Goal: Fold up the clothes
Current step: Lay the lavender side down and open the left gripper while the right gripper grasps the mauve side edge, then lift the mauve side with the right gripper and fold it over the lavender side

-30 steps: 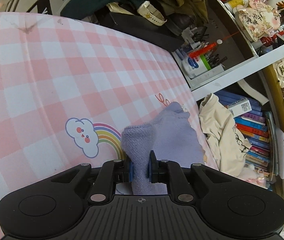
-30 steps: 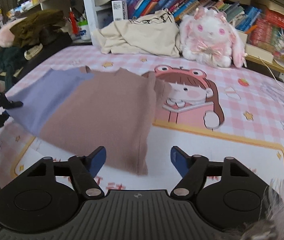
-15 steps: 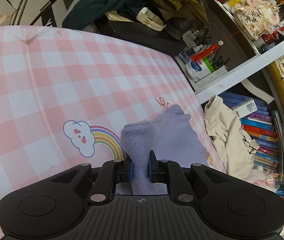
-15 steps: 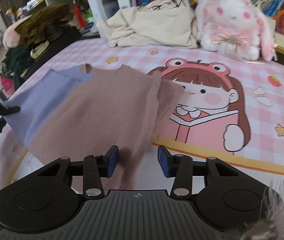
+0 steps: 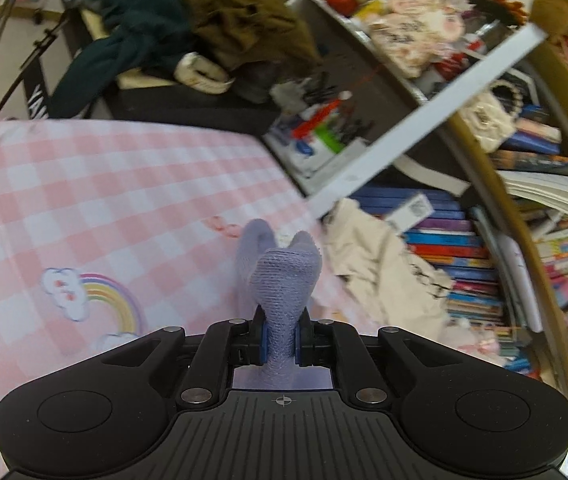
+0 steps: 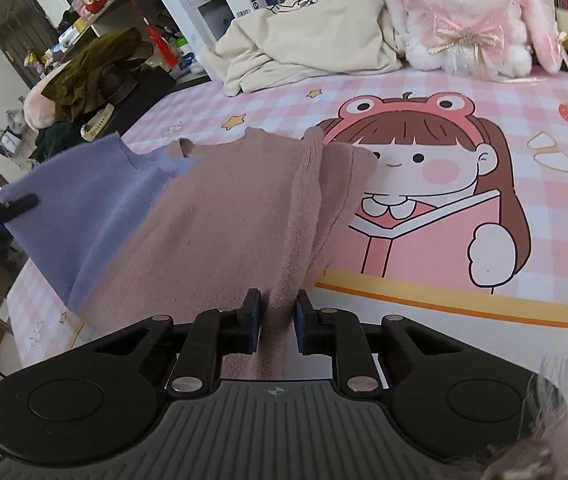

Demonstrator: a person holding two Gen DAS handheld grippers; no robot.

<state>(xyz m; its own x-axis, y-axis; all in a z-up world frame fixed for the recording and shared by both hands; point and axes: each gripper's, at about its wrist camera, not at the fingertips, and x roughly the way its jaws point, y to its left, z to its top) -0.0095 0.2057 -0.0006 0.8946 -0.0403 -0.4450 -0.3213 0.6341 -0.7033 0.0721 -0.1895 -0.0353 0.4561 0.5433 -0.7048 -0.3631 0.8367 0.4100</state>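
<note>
Over the pink checked mat [image 6: 436, 92], right by the cartoon girl print [image 6: 436, 196], lies the two-tone sweater [image 6: 220, 216], mauve on the half nearest her and lilac on the half farthest from her. Lilac edge lifted off the mat, mauve part draped down toward the girl's book. Left gripper [image 5: 282, 334] pinched tight on a bunched wad of lilac knit, jaws nearly together with just the fabric between. Right gripper [image 6: 277, 326] just been closing its jaws, now pressing a ridge of the mauve hem between the blue pads. Looks like a two-corner hold, probably so the whole bottom edge can be carried as one straight line instead of sagging in the middle. Judging by that, fold barely started: garment gripped and slightly tensioned, nothing doubled over yet. Next move likely wants both ends lifted evenly and swung toward the girl's side. Cream garment [image 6: 304, 28] and plush bunny [image 6: 472, 16] sit beyond the girl, well apart from the sweater, so no snag risk there.
</note>
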